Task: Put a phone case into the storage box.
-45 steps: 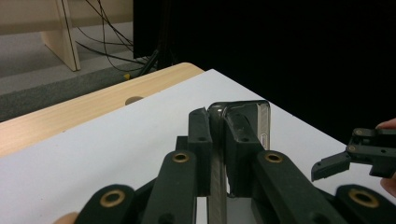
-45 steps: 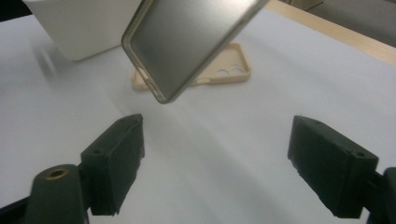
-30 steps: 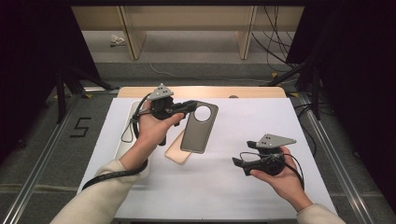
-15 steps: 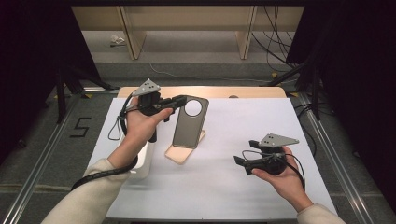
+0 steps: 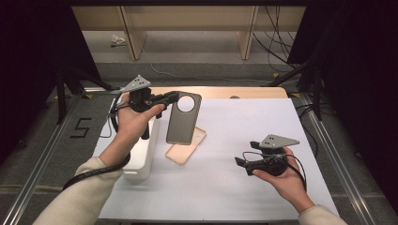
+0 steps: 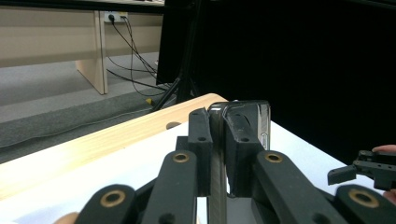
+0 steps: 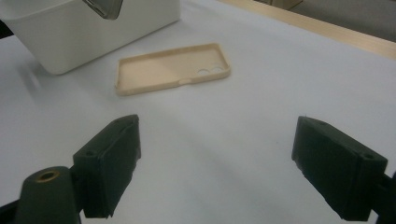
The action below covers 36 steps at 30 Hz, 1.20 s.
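The left gripper [image 5: 172, 97] is clamped on the top edge of a dark grey phone case [image 5: 183, 119], holding it up off the table [image 5: 244, 140] so that it hangs nearly upright, tilted a little, above the white sheet. The case is a slim rounded rectangle with a large round cutout near its top, through which the pale table shows. In the left gripper view the jaws press together on the case's thin edge [image 6: 243, 119], which looks glossy and dark with a small slot in its side.

Beneath and just right of the hanging case lies a beige case [image 5: 186, 146], flat on the table with its hollow side up. In the right gripper view it [image 7: 173, 67] shows a raised rim and two small round holes next to each other at one end. From above, the grey case overlaps its upper left part.

A white box [image 5: 141, 152] stands at the left side of the table, under the left forearm, close beside the beige case.

The right gripper [image 5: 241, 164] is held low over the right part of the table, well apart from both cases, its jaws wide apart with bare white sheet between them
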Each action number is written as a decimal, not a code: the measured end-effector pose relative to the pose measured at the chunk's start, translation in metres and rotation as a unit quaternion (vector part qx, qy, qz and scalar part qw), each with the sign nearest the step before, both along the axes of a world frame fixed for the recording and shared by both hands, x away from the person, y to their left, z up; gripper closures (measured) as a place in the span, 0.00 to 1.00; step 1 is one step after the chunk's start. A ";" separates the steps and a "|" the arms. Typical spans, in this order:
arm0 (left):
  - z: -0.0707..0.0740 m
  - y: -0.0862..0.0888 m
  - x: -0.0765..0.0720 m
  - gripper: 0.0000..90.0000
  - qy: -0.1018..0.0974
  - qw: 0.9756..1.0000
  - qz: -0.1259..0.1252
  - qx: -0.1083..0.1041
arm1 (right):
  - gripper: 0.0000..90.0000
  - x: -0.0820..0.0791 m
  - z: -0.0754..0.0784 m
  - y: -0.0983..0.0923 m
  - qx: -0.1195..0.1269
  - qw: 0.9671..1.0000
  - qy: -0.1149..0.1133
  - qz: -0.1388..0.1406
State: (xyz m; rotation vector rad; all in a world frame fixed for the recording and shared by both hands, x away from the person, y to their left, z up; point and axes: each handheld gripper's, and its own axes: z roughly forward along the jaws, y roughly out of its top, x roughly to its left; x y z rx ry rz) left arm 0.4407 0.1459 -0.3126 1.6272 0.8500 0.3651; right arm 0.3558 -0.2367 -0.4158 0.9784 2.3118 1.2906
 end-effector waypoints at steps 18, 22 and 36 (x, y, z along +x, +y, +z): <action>0.004 0.019 0.007 0.91 -0.004 1.000 0.016 -0.002 | 0.18 0.000 0.000 0.000 -0.003 1.000 -0.002 -0.003; 0.004 0.023 0.008 0.91 -0.004 1.000 0.020 -0.002 | 0.18 0.000 0.000 0.000 -0.002 1.000 -0.002 -0.004; 0.008 0.036 0.012 0.91 -0.009 0.999 0.033 -0.004 | 0.18 0.000 0.000 -0.001 0.000 1.000 -0.002 -0.008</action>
